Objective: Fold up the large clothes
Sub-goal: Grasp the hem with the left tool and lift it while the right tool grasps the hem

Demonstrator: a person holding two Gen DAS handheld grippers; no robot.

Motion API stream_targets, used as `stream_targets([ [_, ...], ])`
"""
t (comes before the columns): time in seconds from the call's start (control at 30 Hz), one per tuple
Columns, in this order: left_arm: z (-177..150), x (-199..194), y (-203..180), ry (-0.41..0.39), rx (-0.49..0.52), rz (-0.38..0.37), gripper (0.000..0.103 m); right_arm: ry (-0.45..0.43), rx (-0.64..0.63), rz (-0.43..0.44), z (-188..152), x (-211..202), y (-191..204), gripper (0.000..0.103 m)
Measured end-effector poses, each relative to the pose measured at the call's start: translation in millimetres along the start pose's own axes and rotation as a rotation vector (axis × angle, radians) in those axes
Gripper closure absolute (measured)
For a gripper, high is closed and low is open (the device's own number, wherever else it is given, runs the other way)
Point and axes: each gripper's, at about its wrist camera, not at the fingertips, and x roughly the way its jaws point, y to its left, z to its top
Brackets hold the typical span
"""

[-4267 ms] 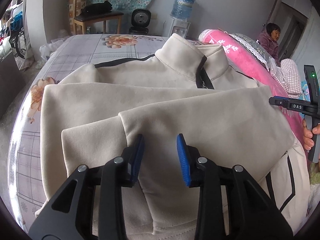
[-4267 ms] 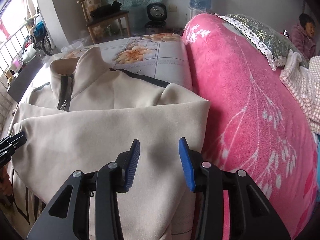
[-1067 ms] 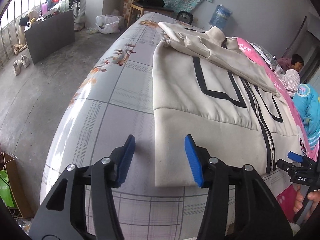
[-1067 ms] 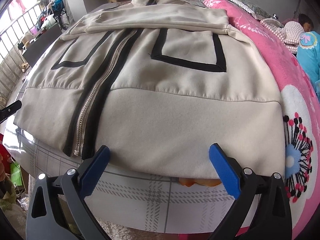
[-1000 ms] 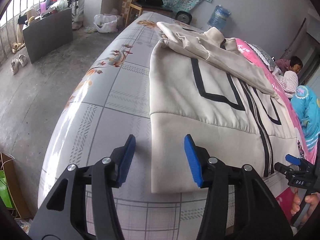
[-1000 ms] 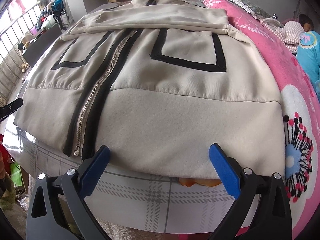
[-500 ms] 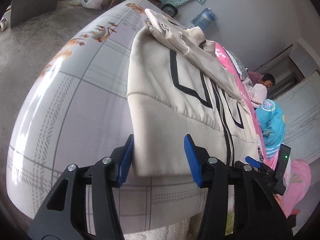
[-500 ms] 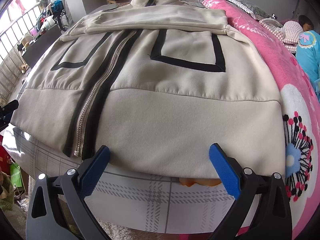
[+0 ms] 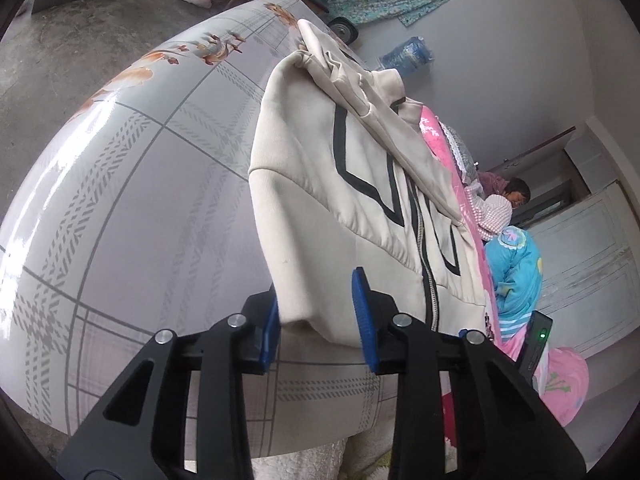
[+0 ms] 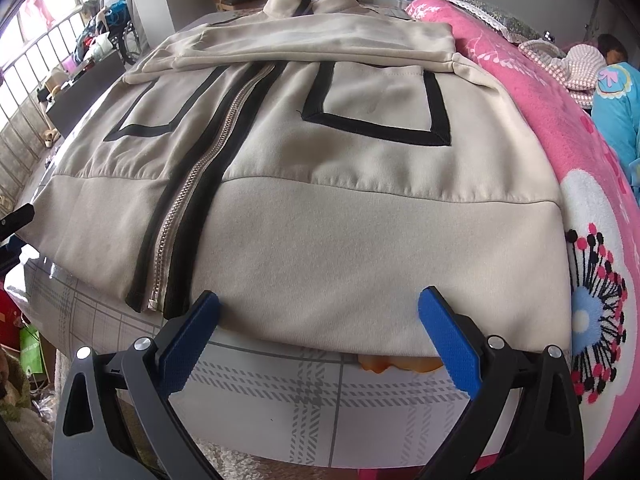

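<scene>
Jacket (image 10: 340,216) hem corner sits between parted left claw (image 9: 318,320); right claw (image 10: 320,336) spread wide.

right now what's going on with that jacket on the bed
A person with tongs in each hand is folding a beige zip-up jacket that lies front-up on the bed, with both sleeves already laid across the chest. The left tongs are open around the hem corner nearest them, with that corner between the blue pads. The right tongs are wide open at the hem on the other side of the zipper, gripping nothing. The hem has not been folded up yet.
</scene>
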Motion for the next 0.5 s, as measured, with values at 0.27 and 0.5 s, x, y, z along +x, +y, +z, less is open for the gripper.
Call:
stream_targets([
  [0.27, -0.7, 10.2, -29.7, 0.016, 0.198, 0.276, 0.092, -0.023, 0.09, 0.043, -1.5, -18.7, -23.5, 0.006],
  [0.5, -4.2, 16.3, -42.8, 0.016, 0.312, 0.401, 0.092, -0.072, 0.253, 0.013, -6.9, -48.1, -84.7, 0.009],
])
